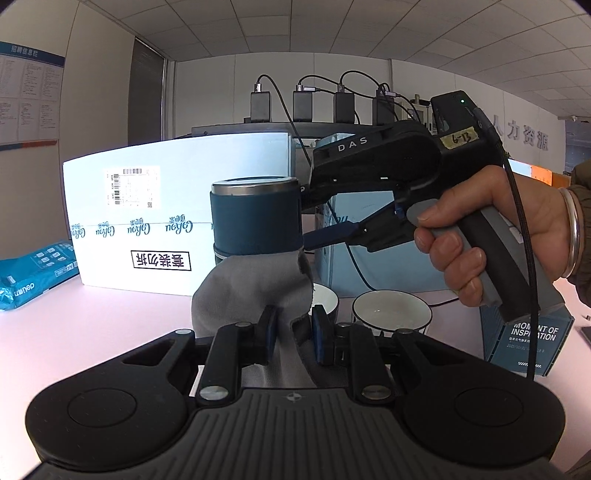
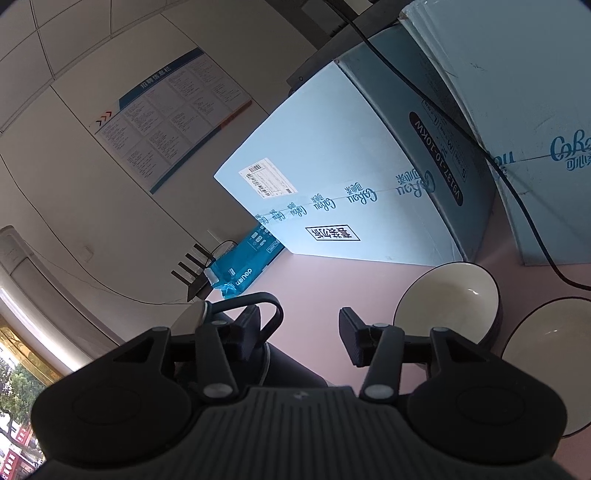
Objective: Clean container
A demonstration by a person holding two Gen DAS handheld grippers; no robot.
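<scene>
Container: your right tongs (image 1: 306,214) hold the blue steel cup (image 1: 255,218) in the air above the worktop (image 1: 92,325), jaws either side of its wall.
Left tongs (image 1: 291,332): clamped together on the grey cloth (image 1: 255,291), which touches the cup's base.
Right tongs' grip: jaws stand apart around the cup; you cannot tell whether the pads press firmly.
Handling: judge the cup rigid, smooth and likely slippery; hold it at mid-wall. The cloth is soft and limp.
Obstructions: two bowls (image 1: 391,310) sit just below; cardboard boxes (image 1: 177,206) and a cable (image 1: 521,236) crowd behind.

This is an office. A grid-panel ceiling (image 1: 332,22), a printed notice board (image 1: 29,96) and large wall lettering (image 1: 521,138) show it.
</scene>
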